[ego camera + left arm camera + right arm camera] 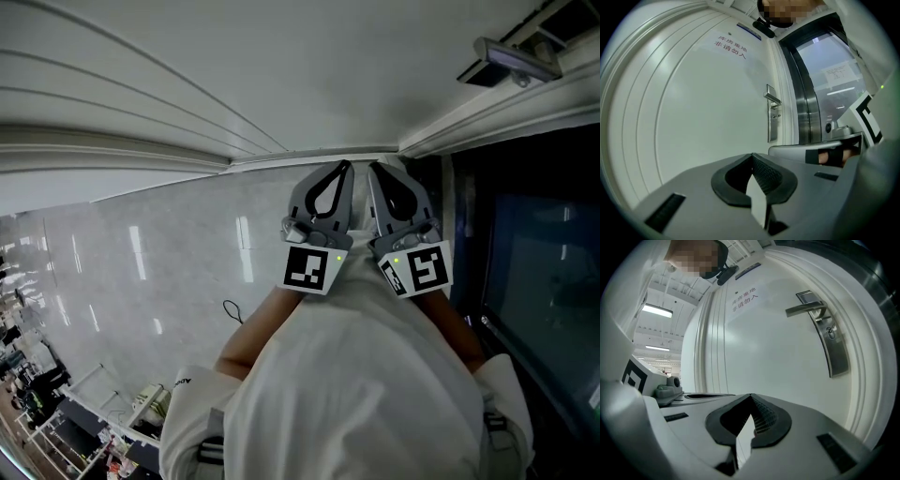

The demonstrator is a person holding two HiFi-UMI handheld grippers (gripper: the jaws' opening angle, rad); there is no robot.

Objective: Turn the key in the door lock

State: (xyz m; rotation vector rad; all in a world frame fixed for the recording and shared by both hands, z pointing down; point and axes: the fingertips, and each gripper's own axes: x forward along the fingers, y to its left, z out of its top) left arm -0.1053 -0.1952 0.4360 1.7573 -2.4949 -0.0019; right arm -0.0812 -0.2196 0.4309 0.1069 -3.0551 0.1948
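Forearms (246, 339) are stretched forward from white sleeves, and 2 grippers are held level and close together ahead of the chest, both pointed at a white door (703, 108). The left gripper (345, 171) is seen with its jaws brought together at the tips, and nothing is held between them. The right gripper (373, 171), just beside it, is likewise closed tip to tip and empty. The door is touched by neither.

On the door, a sign (732, 45) in red characters is fixed high up. Lower, near the door's right edge, a silver lever handle (806, 309) is mounted on a long metal plate (836, 357). The lock (829, 332) is set in that plate just below the handle; whether a key sits in it cannot be made out. Right of the door frame, a dark glass panel (825, 84) is seen.
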